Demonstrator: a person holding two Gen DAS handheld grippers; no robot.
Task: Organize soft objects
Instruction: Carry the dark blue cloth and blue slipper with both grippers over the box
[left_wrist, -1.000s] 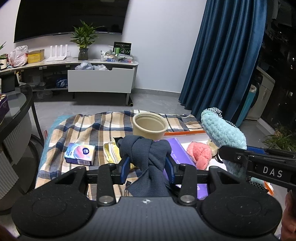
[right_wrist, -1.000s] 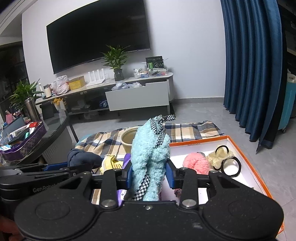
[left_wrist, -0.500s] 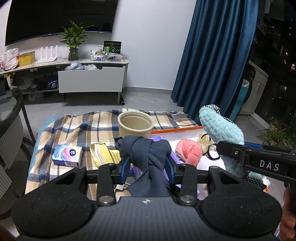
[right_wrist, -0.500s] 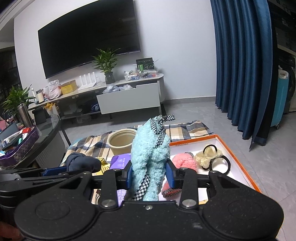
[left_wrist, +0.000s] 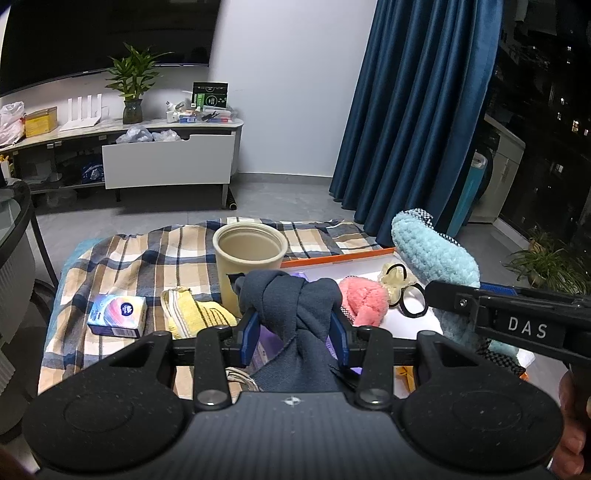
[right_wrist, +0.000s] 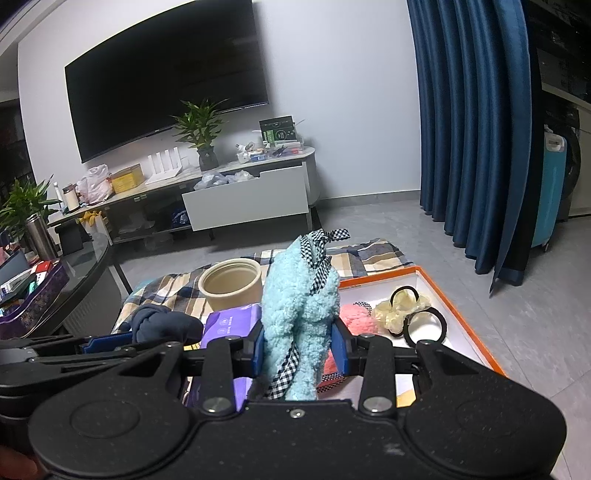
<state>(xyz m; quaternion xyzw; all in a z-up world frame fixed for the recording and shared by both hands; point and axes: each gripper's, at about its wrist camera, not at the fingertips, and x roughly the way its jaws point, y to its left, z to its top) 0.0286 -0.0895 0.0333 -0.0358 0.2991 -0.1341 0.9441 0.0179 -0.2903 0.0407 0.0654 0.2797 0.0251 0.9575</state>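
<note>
My left gripper (left_wrist: 293, 334) is shut on a knotted dark blue cloth (left_wrist: 295, 314), held above the plaid-covered table; it also shows in the right wrist view (right_wrist: 162, 323). My right gripper (right_wrist: 301, 350) is shut on a fluffy light blue item with checkered trim (right_wrist: 301, 306), also seen at the right of the left wrist view (left_wrist: 432, 254). An orange-rimmed white tray (right_wrist: 461, 306) holds a pink fluffy item (left_wrist: 364, 299), a cream scrunchie (right_wrist: 400, 306) and a black hair tie (right_wrist: 424, 326).
A beige pot (left_wrist: 251, 262) stands on the plaid cloth (left_wrist: 147, 258). A tissue pack (left_wrist: 118, 315), a yellow cloth (left_wrist: 199, 314) and a purple pack (right_wrist: 229, 323) lie nearby. A glass table (right_wrist: 74, 273) is at the left, a TV cabinet (left_wrist: 166, 162) behind.
Both grippers have moved right and forward with their items still held; the tray and pot now sit closer and more central in both views.
</note>
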